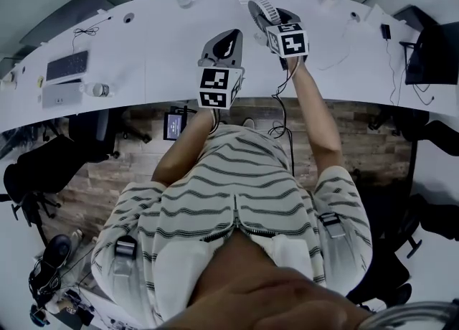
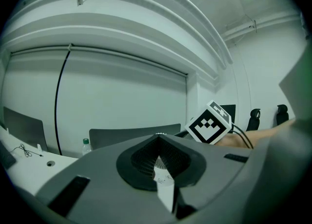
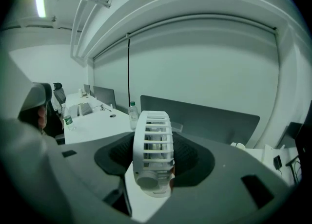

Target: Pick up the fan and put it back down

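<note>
Right gripper [image 1: 271,16] is clamped on the fan [image 3: 152,142], apparently held clear above the desk [image 1: 143,49], left gripper [image 2: 158,162] jaws closed and empty alongside; I'd lower straight, cage upright, and release only once the base sits flat.

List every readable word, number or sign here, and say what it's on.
None is readable.
Left marker cube, right marker cube: square patterns only, no letters.
Bottle label: too small.
Small screen: blurred.
Fan: no print visible.
</note>
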`<state>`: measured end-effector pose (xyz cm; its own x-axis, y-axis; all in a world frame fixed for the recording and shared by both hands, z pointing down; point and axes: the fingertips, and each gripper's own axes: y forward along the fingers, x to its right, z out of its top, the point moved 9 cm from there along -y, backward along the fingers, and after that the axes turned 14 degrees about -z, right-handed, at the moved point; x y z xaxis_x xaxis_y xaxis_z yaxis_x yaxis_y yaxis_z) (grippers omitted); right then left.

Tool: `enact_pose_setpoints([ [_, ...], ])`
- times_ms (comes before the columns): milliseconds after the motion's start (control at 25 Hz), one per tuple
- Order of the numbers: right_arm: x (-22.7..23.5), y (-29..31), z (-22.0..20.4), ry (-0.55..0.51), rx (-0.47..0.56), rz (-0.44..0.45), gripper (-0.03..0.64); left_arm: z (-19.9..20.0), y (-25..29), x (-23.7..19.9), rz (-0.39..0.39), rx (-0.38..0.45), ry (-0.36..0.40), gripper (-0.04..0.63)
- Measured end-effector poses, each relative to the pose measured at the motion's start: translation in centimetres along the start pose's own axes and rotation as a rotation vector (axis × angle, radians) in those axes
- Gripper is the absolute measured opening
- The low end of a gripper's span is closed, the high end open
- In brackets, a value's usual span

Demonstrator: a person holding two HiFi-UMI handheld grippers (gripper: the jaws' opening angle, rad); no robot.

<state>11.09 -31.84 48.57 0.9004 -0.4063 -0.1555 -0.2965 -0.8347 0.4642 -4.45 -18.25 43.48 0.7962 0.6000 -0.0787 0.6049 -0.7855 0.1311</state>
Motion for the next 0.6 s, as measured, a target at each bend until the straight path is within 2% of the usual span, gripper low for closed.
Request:
enact_pose_setpoints([
  [240,0.1,2.7,-0.5,-0.056,0.011,0.071,0.222,-0.1,-0.3,-0.8,0.019,-0.008,-0.003,0.008],
  [400,0.0,4.7,-0.9,-0.176,0.035,0.149,0.222,-0.1,-0.4,-1.0,0.028,-0.011,-0.004,0.008],
  [600,-0.1,7.1,-2.2,-0.278,0.002,0.227,0.222,-0.3,-0.4,-1.7,0.047,-0.02,-0.006,0.008],
])
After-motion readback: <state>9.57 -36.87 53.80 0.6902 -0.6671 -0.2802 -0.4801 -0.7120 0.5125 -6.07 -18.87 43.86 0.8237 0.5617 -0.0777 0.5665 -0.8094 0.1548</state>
